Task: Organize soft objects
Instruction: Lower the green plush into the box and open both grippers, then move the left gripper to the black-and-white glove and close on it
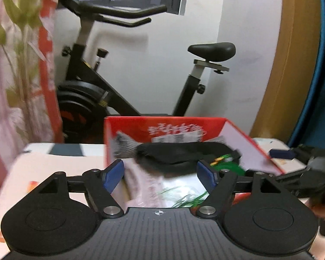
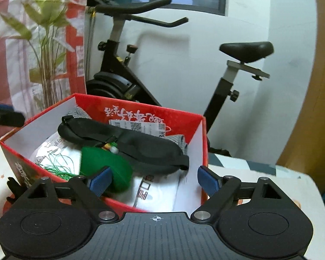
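Note:
A red cardboard box (image 1: 130, 127) (image 2: 184, 119) with white inner walls stands open on the table. Across its contents lies a black eye mask (image 1: 179, 153) (image 2: 140, 145). A grey knitted cloth (image 1: 123, 147) (image 2: 177, 140) rests against the back wall. A green felt pouch (image 2: 104, 162) (image 1: 227, 164) with a tassel sits on white plastic packets (image 2: 153, 192) (image 1: 179, 184). My left gripper (image 1: 160, 169) hangs open over the box's near side, with nothing pressed between its blue pads. My right gripper (image 2: 153, 174) is open too, above the near right corner of the box, its left pad just in front of the pouch.
A black exercise bike (image 1: 119, 91) (image 2: 140, 82) stands behind the table against the white wall. A leafy plant wrapped in printed plastic (image 2: 45, 43) rises at the left. The table (image 2: 260, 184) carries a pale patterned cloth. A wooden panel (image 1: 281, 65) lies to the right.

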